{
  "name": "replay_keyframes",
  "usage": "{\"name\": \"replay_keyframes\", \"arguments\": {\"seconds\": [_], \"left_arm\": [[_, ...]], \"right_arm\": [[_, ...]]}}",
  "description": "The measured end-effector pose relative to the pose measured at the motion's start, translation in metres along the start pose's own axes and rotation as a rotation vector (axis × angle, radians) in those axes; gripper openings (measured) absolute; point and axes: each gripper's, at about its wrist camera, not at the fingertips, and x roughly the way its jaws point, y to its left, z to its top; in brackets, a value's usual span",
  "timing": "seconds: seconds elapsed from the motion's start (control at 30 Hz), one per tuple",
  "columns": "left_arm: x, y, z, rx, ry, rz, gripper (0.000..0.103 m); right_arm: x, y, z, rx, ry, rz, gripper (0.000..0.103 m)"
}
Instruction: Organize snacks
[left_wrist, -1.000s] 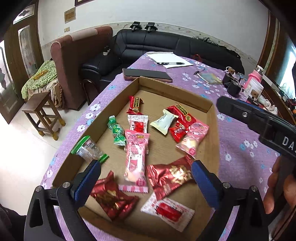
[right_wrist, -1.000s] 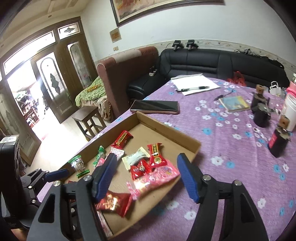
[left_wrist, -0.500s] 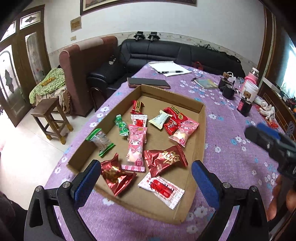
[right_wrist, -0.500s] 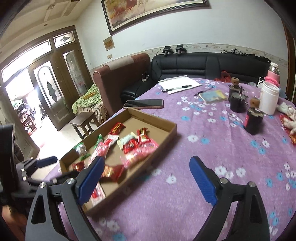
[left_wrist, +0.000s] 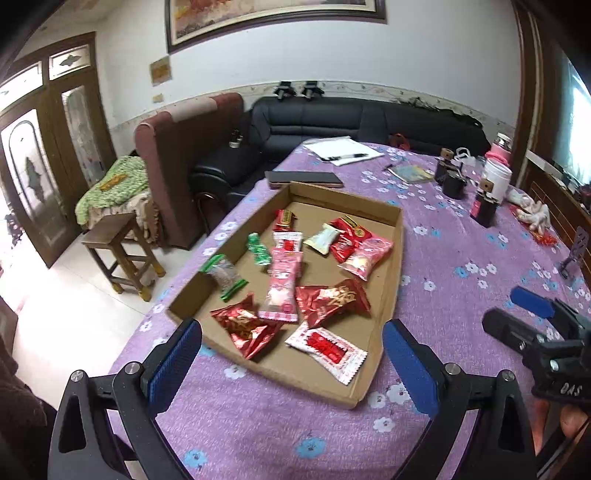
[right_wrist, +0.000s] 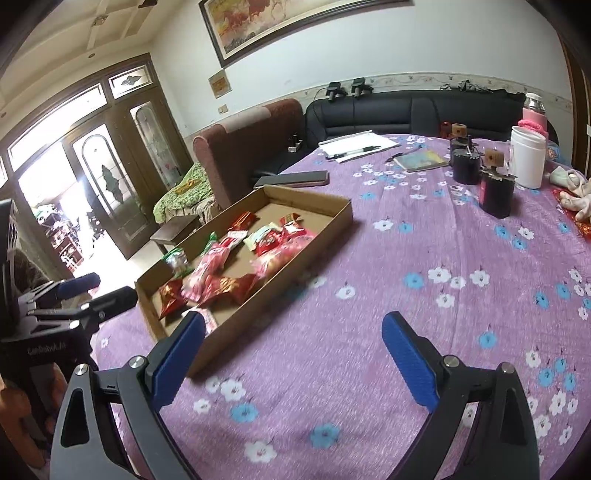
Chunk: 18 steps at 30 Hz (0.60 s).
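Note:
A shallow cardboard tray (left_wrist: 391, 280) lies on the purple flowered tablecloth and holds several wrapped snacks: red foil packs (left_wrist: 243, 325), a pink pack (left_wrist: 282, 284), a white-and-red pack (left_wrist: 327, 349), green candies (left_wrist: 258, 247). My left gripper (left_wrist: 291, 360) is open and empty, held back over the tray's near edge. My right gripper (right_wrist: 293, 352) is open and empty over bare cloth, right of the tray (right_wrist: 325, 225). Each gripper shows at the edge of the other's view.
A dark phone (left_wrist: 303, 179) lies beyond the tray. Papers with a pen (left_wrist: 343, 151), a booklet (left_wrist: 410, 172), dark jars (right_wrist: 495, 192), a white canister (right_wrist: 526, 160) and a pink flask stand at the table's far right. A sofa, armchair and stool stand left.
Both grippers have pulled back and up from the tray, so it looks smaller and farther. The right gripper has swung to the right over bare cloth. The snacks have not moved.

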Motion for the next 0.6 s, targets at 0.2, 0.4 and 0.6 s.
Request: {"name": "replay_keyframes", "arguments": {"seconds": [0.2,0.4,0.6], "left_arm": [[-0.01,0.009,-0.004,-0.037,-0.006,0.002,0.102],[-0.022,0.017,-0.013,-0.063,-0.021,0.023,0.102],[-0.032,0.022,-0.022,-0.063,-0.038,0.041,0.102]], "right_arm": [[-0.008,0.016,-0.006,-0.052,0.001,0.01,0.096],[-0.01,0.028,-0.013,-0.084,0.01,0.024,0.097],[-0.01,0.044,-0.02,-0.133,0.026,0.036,0.097]]}}
